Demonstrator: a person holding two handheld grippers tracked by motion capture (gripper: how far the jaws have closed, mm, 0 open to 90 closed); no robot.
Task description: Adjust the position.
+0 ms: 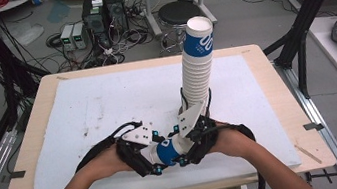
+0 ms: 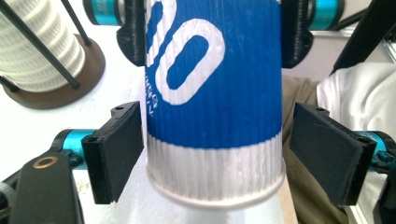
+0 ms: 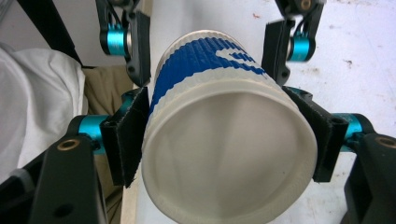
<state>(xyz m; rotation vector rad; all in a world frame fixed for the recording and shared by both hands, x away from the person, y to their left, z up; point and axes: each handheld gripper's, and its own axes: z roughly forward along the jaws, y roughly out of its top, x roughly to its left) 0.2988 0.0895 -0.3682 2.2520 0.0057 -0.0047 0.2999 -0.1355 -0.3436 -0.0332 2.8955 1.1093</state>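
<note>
Right gripper view: paper cup point(image 3: 224, 140) lies sideways, mouth toward cam, right gripper point(image 3: 229, 140) pads squeezing it just behind the rim. Left gripper point(image 2: 229, 154) jaws stand apart w/ gaps either side of cup's base, not pressing. High view: cup point(image 1: 169, 151) at near centre of table point(image 1: 263, 65), between both hands. Prob. light, thin-walled, crushes easily; ribbed sleeve gives grip, so hold lightly near the stiffer rim. Tall cup stack point(image 1: 198, 64) stands just beyond, right of centre; easily knocked over.
</note>
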